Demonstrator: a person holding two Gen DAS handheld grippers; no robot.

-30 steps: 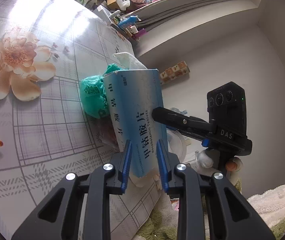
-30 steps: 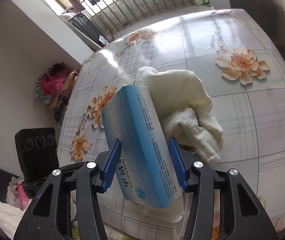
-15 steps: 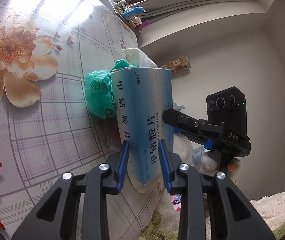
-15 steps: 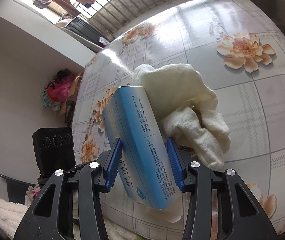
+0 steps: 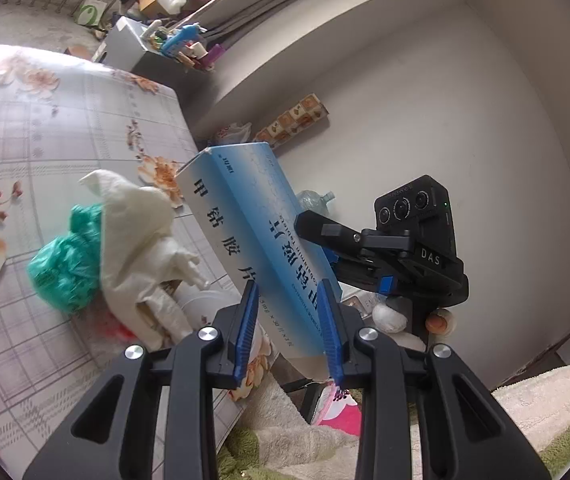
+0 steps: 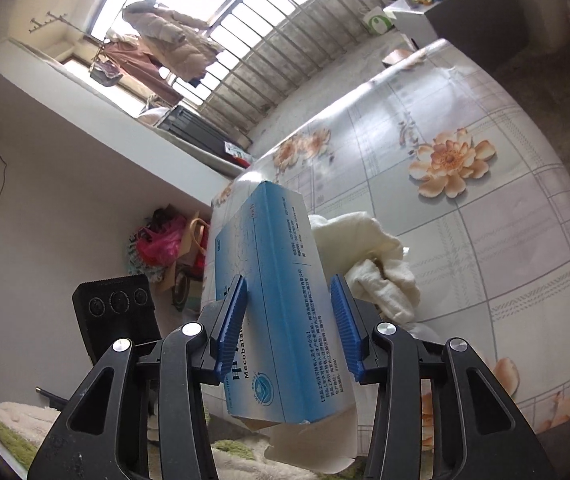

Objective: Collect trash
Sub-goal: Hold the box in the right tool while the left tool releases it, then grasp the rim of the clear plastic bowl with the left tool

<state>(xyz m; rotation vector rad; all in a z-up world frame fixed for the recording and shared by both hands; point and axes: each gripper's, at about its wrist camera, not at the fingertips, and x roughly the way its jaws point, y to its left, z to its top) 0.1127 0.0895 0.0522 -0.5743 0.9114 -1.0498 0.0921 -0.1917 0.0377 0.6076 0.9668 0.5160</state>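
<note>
A blue and white medicine box point(image 5: 257, 248) is held up off the table by both grippers, one at each end. My left gripper point(image 5: 289, 320) is shut on one end; my right gripper point(image 6: 289, 324) is shut on the other, where the box point(image 6: 281, 304) has an open white flap at the bottom. Below it on the floral table lie a crumpled white cloth point(image 5: 141, 248), also in the right wrist view point(image 6: 369, 268), a crumpled green plastic bag point(image 5: 65, 268), and a white lid or cup with something red beside it point(image 5: 205, 304).
The table point(image 5: 45, 128) has a floral plaid cover; its edge runs close beneath the grippers. Beyond it are a white wall, a pink bag on the floor point(image 6: 157, 240), green and white rugs point(image 5: 545, 400), and a cluttered cabinet point(image 5: 153, 52) by the window.
Both grippers have lifted and tilted the box up and away from the table. The white cloth and green bag now lie exposed below and to the left.
</note>
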